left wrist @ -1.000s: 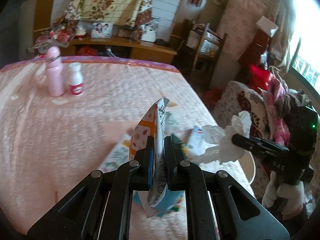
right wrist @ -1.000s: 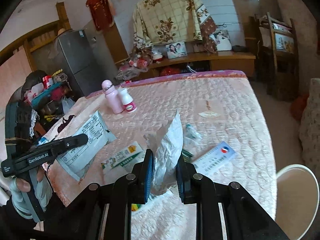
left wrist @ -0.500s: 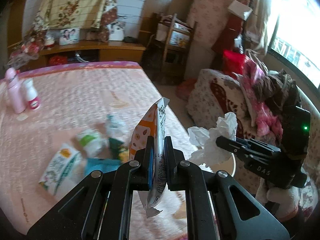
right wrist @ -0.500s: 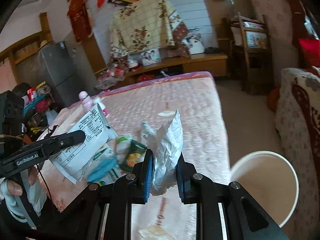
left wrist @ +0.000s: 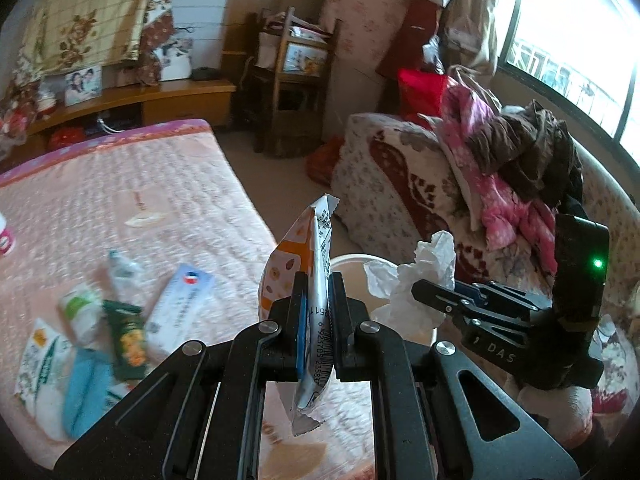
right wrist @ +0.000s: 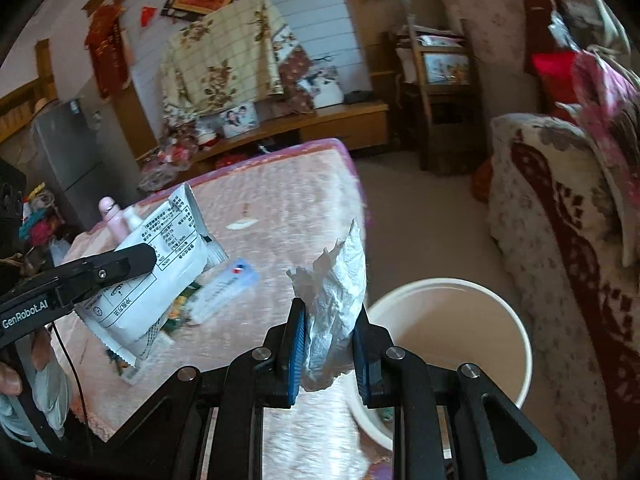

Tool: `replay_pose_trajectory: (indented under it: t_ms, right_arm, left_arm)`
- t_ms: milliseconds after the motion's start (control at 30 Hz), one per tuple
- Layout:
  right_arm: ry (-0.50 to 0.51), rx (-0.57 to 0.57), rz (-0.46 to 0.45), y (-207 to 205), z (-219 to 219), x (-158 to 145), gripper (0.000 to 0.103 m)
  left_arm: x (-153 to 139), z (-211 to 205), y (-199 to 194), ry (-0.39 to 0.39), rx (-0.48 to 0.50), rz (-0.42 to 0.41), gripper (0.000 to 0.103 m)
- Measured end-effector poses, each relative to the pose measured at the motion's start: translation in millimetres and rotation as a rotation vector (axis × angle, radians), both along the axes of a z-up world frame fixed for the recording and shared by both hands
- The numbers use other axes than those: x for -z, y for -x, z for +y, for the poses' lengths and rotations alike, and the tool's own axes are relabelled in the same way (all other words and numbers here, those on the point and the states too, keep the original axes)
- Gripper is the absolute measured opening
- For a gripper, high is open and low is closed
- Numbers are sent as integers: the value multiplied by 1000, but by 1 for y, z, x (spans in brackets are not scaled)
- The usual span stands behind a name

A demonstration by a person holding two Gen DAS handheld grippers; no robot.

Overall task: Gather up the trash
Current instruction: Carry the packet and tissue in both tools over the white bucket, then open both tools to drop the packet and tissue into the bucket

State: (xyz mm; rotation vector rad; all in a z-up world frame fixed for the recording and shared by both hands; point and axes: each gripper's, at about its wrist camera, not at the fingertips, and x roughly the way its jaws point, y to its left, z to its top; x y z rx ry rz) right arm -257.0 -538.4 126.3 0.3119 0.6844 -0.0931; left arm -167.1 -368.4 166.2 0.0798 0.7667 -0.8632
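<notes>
My left gripper (left wrist: 318, 296) is shut on an orange and white snack wrapper (left wrist: 310, 264), held upright over the bed's right edge. It also shows in the right wrist view (right wrist: 156, 280), held by the left gripper (right wrist: 136, 258). My right gripper (right wrist: 329, 320) is shut on a crumpled white tissue (right wrist: 338, 280), just left of the white trash bin (right wrist: 516, 320) on the floor. In the left wrist view the right gripper (left wrist: 416, 286) holds the tissue (left wrist: 416, 276) over the bin's rim (left wrist: 352, 259).
Several wrappers and packets (left wrist: 120, 320) lie on the pink bed (left wrist: 100, 200), among them a white and blue packet (right wrist: 228, 284). A pink bottle (right wrist: 110, 216) stands at the bed's far left. A floral sofa (right wrist: 560, 220) piled with clothes stands right of the bin.
Both grippers have swung right with their trash, away from the bed's middle toward the bin. The bin now lies closer, just right of the right gripper.
</notes>
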Motion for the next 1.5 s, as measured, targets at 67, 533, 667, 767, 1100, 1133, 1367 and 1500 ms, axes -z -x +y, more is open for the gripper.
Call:
replay_pose_trajectory:
  t_ms: [67,533,667,767,1100,1133,1367,1500]
  right_arm:
    - [-10,22,8,1,-9,5,20]
    - [-15,135,104,5,-61,46,20]
    - [-16,151,128,4,-66,55,20]
    - [-13,160,147,3,-70,63,20]
    - [-21,195,187,5,-78,76,46]
    - [-22,195,186,6,-78,76,46]
    - [-25,188,183,7,-70,75,47]
    - [-29,187,171,8,-62,72,47]
  left_arm:
    - [4,-13,0,-6,13,7,7]
    - [42,-74,-6,-10,63,97,7]
    - [52,-82,-7,-11,69,117,7]
    - [57,-86,-9,-7,70,131,7]
    - [67,-93,-11,4,86,175,32]
    - [67,-91,-12,11,82,183,48]
    - [61,-73,-8,9,48,152,52]
    - [56,-61,-4,-10,11,103,52]
